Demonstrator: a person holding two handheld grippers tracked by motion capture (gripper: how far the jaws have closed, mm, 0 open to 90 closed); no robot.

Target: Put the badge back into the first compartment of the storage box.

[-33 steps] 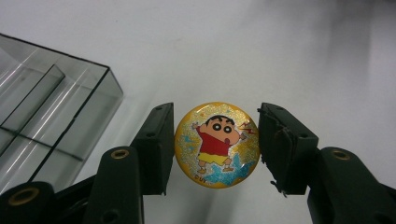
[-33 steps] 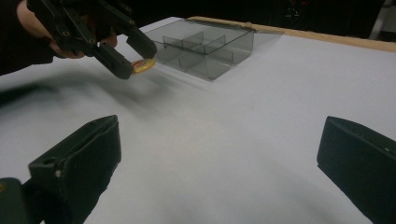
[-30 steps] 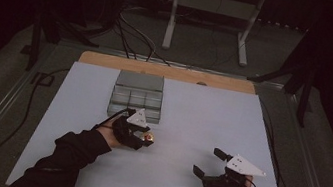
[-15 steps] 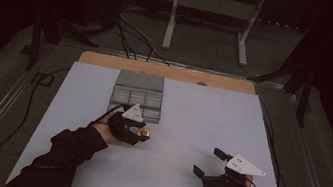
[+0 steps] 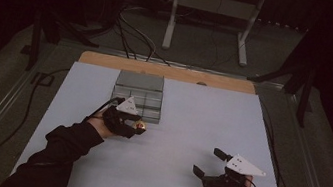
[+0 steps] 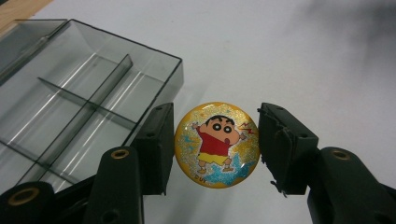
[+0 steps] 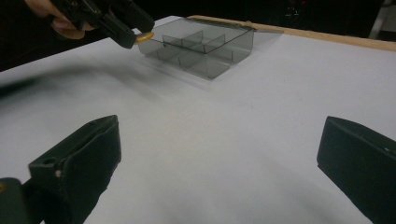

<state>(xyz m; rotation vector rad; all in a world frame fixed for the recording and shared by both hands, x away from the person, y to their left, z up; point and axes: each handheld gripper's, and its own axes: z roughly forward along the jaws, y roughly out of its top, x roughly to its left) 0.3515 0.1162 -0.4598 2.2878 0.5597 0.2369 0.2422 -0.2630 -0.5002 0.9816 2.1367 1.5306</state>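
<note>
Left gripper jaws clamped on cartoon badge, now carried nearer the divided box, just off its near corner, above the surface. Drop-in likely next. Right gripper jaws spread, idle, empty.

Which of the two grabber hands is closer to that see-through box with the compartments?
Left. The left gripper, clamped on a round cartoon badge, hangs right at the near edge of the divided box. The right gripper is far off, open, down near the table's near right side.
</note>
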